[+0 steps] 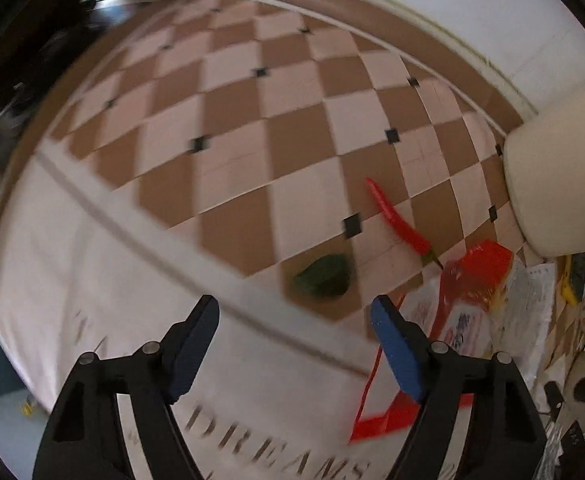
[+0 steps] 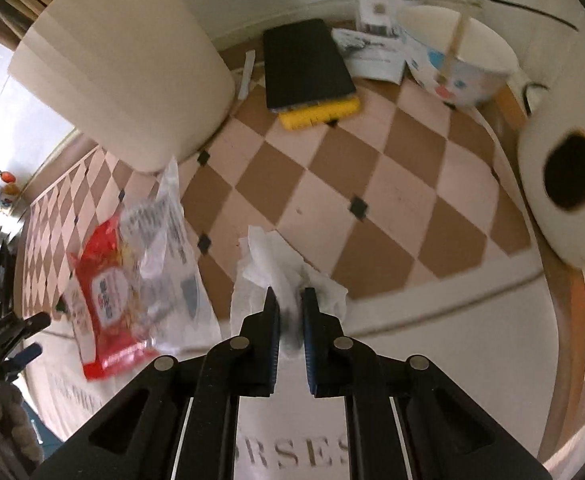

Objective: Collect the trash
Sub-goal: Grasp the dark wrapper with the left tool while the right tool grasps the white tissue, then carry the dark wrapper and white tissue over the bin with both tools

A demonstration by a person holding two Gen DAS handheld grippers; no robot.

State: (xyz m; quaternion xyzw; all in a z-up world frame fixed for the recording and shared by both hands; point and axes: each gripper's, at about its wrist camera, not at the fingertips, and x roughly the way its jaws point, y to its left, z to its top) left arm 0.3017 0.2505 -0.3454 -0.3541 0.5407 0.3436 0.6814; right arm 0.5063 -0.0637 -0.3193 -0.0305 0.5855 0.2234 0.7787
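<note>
1. Left wrist view first: the left gripper (image 1: 294, 316) is pointing down at the checkered surface (image 1: 236, 128) with its fingers (image 1: 396, 344) spread fairly wide and nothing sitting between them.
2. Just ahead of those fingers and a bit to the right, a green leafy scrap (image 1: 323, 278) is lying flat, close to the tips but not touching.
3. Further right, a red chili (image 1: 398, 220) is lying with its long axis running diagonally, stem end pointing down-right toward a red snack wrapper (image 1: 470, 280).
4. That wrapper is sitting beside and partly behind the right-hand finger, so I'd guess the left hand is the nearer one for the scrap, chili and wrapper.
5. Right wrist view: the same red wrapper (image 2: 108, 296) is lying well off to the left of the right gripper (image 2: 290, 300).
6. Its fingers are nearly closed and pinching a crumpled white tissue (image 2: 268, 268), which is bunching up straight ahead of the tips.
7. A cream bin (image 2: 132, 68) is standing up-left of the tissue, probably where the trash is going.
</note>
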